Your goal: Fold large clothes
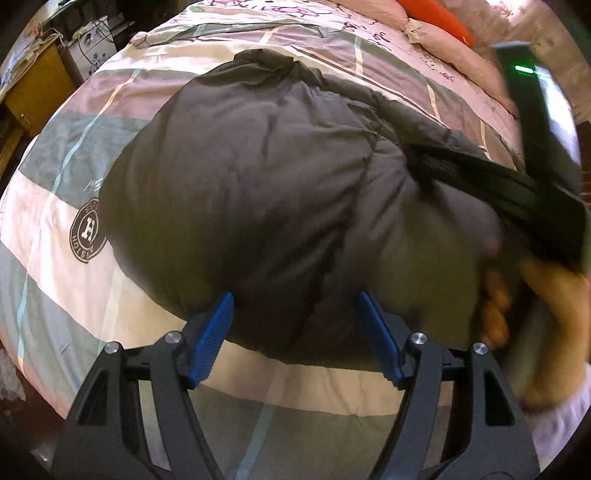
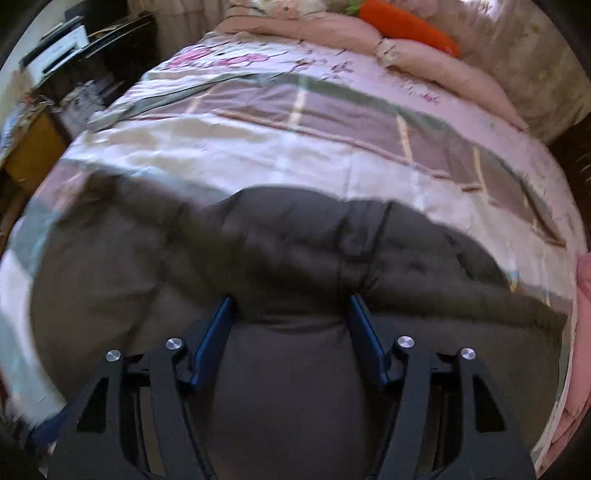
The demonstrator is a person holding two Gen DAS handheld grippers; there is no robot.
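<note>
A large dark grey padded jacket (image 1: 266,192) lies bunched on the bed; it also fills the lower half of the right wrist view (image 2: 295,266). My left gripper (image 1: 295,306) is open, its blue pads either side of the jacket's near edge, holding nothing. My right gripper (image 2: 291,310) is open, low over the jacket, with puffy fabric between its blue pads. In the left wrist view the right gripper's black body (image 1: 532,206) and the hand holding it (image 1: 546,314) show blurred at the right, over the jacket.
The bed has a pink, grey and cream checked quilt (image 1: 74,280) with a round logo (image 1: 88,230). Pink pillows (image 2: 443,70) and an orange carrot cushion (image 2: 410,26) lie at the head. A wooden cabinet (image 1: 33,88) and shelves (image 2: 66,48) stand at the left.
</note>
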